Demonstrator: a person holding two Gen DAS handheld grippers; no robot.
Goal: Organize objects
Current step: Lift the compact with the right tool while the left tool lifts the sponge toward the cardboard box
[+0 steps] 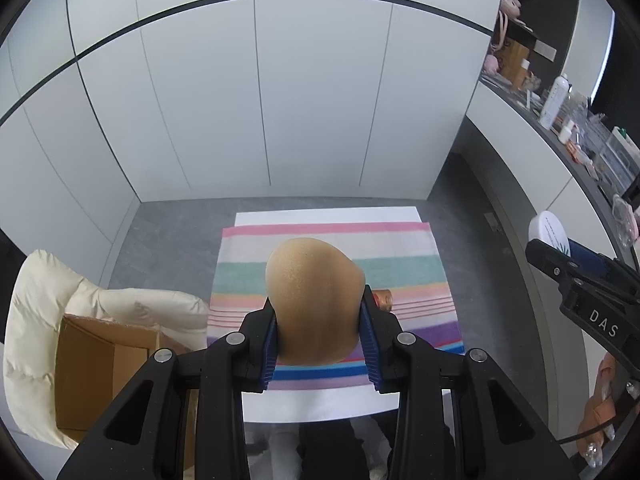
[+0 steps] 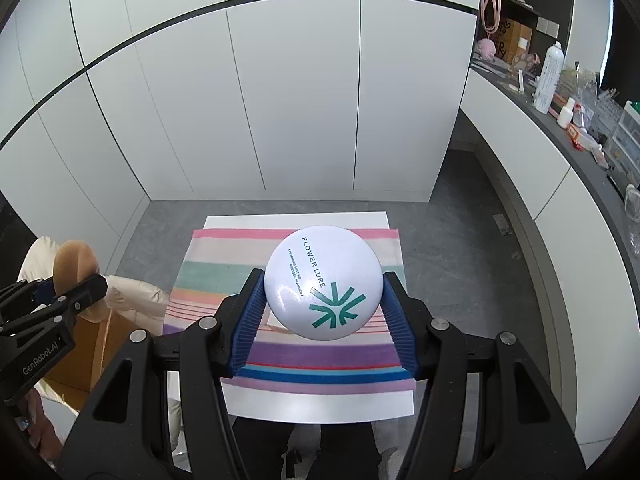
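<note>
My left gripper (image 1: pixel 320 336) is shut on a tan, egg-shaped makeup sponge (image 1: pixel 314 296), held above the striped cloth (image 1: pixel 400 268). The same sponge (image 2: pixel 74 264) and left gripper (image 2: pixel 86 292) show at the left edge of the right wrist view. My right gripper (image 2: pixel 324 316) is shut on a round white powder compact (image 2: pixel 322 282) with green print, also held above the striped cloth (image 2: pixel 224 272). In the left wrist view the compact (image 1: pixel 546 232) sits at the right edge, held in the right gripper (image 1: pixel 560 256). A small copper-coloured object (image 1: pixel 384 300) lies on the cloth behind the left fingers.
The cloth covers a white table (image 1: pixel 320 404) on a grey floor. A cream padded jacket (image 1: pixel 36 320) and an open cardboard box (image 1: pixel 100 360) sit to the left. A cluttered dark counter (image 2: pixel 560 128) with bottles runs along the right. White cabinet doors (image 2: pixel 280 100) stand ahead.
</note>
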